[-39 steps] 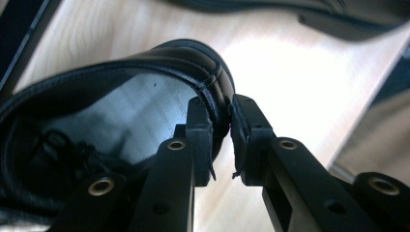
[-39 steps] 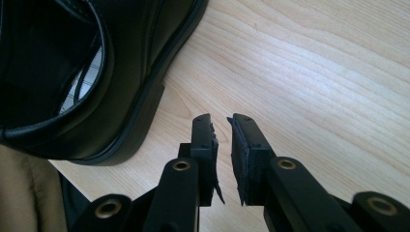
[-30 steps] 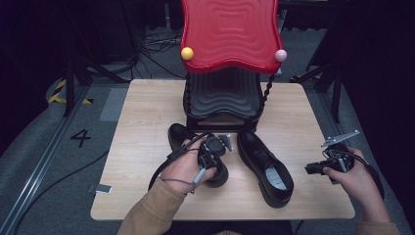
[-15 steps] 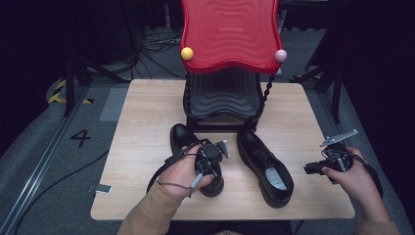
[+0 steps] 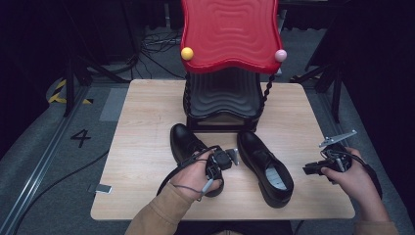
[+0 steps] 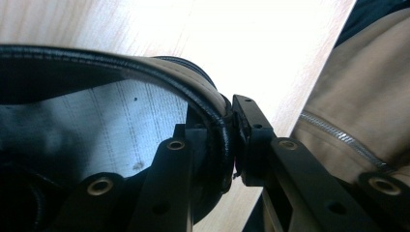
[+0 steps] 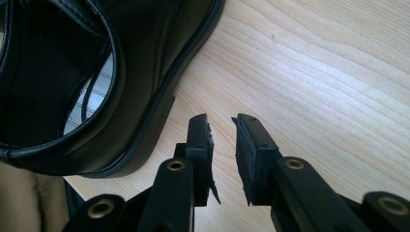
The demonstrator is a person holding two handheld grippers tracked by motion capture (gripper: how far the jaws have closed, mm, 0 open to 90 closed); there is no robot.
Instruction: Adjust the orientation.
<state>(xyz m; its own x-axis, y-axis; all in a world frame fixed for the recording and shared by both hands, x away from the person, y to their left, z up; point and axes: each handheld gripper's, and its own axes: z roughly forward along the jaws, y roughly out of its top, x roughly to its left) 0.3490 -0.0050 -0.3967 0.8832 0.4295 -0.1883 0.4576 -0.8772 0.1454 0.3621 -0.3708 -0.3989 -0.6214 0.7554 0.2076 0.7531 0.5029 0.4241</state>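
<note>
My left gripper point(image 6: 231, 145) has just closed onto the heel rim of the left black leather dress shoe point(image 5: 188, 147), right in front of the red wavy-topped rack point(image 5: 229, 34). My right gripper point(image 7: 222, 133) hangs empty with a narrow gap, off to the rack's right side.

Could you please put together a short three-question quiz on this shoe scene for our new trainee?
1. True or false: the left claw grips the heel rim of the left black leather shoe.
2. Which is right about the right claw? A) shut on a lace B) jaws apart with nothing between them C) inside a shoe
3. What stands behind both shoes on the light wooden table?

Key: 1 true. 2 B; it sits beside the right black leather shoe. 3 The black ribbed rack with a wavy red top.
</note>
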